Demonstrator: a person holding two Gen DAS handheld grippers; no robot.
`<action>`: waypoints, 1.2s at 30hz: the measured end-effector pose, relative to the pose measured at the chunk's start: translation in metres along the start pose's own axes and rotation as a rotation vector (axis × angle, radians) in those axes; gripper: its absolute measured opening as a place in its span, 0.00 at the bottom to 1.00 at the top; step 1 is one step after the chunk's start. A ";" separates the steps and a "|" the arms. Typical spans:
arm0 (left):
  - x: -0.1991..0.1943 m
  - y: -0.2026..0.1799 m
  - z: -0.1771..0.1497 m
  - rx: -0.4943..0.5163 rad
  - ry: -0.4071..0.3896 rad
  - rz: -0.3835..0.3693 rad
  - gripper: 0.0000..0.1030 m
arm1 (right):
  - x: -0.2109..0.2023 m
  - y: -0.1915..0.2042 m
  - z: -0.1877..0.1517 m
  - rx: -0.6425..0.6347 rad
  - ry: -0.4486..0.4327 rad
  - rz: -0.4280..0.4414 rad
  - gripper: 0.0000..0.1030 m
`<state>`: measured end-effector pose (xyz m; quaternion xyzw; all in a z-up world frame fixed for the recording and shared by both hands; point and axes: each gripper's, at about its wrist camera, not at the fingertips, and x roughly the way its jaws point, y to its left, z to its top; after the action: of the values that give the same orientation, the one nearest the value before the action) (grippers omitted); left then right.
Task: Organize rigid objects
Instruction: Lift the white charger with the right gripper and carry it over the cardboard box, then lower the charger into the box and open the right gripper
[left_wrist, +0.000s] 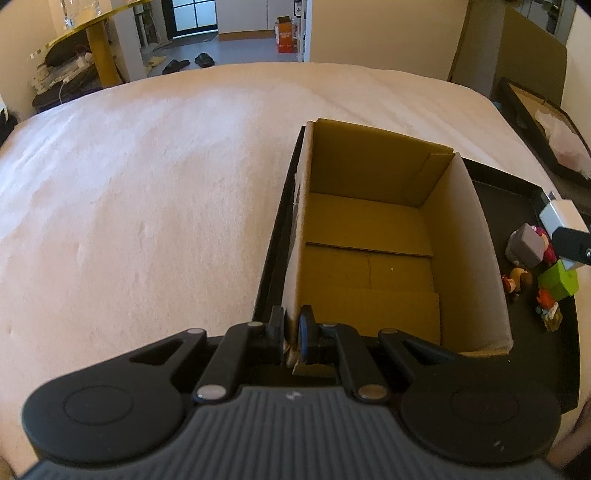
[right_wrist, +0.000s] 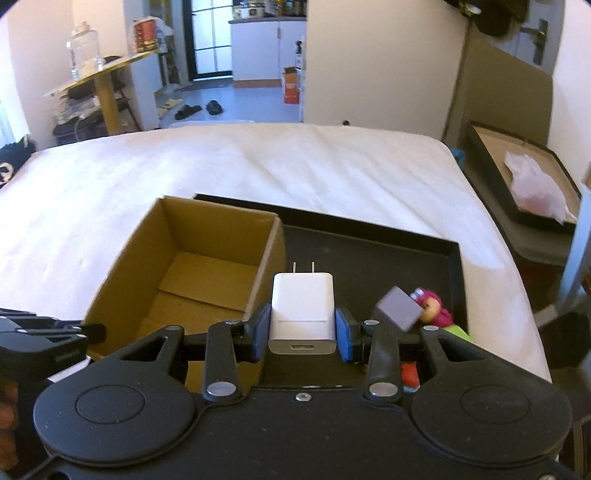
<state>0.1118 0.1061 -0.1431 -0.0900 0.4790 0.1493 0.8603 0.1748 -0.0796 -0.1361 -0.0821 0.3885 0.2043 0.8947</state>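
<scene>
Both grippers hold something.
Left gripper (left_wrist: 291, 328) pinches the box (left_wrist: 369, 240) wall; right gripper (right_wrist: 302, 328) squeezes the white charger (right_wrist: 302, 314).

left tongs (left_wrist: 291, 332) clamped tight and angled downward; right tongs (right_wrist: 303, 326) closed, holding, tilted down.
</scene>
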 end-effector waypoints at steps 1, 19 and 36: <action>0.000 0.001 0.000 -0.006 -0.002 -0.007 0.07 | 0.000 0.003 0.001 -0.011 -0.007 0.006 0.35; 0.002 0.018 0.000 -0.111 0.006 -0.060 0.09 | 0.019 0.071 0.012 -0.257 0.010 0.112 0.35; 0.005 0.014 0.001 -0.098 0.014 -0.053 0.09 | 0.006 0.053 0.011 -0.175 0.008 0.165 0.60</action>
<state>0.1103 0.1203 -0.1465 -0.1456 0.4745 0.1493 0.8552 0.1630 -0.0265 -0.1329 -0.1283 0.3784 0.3101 0.8627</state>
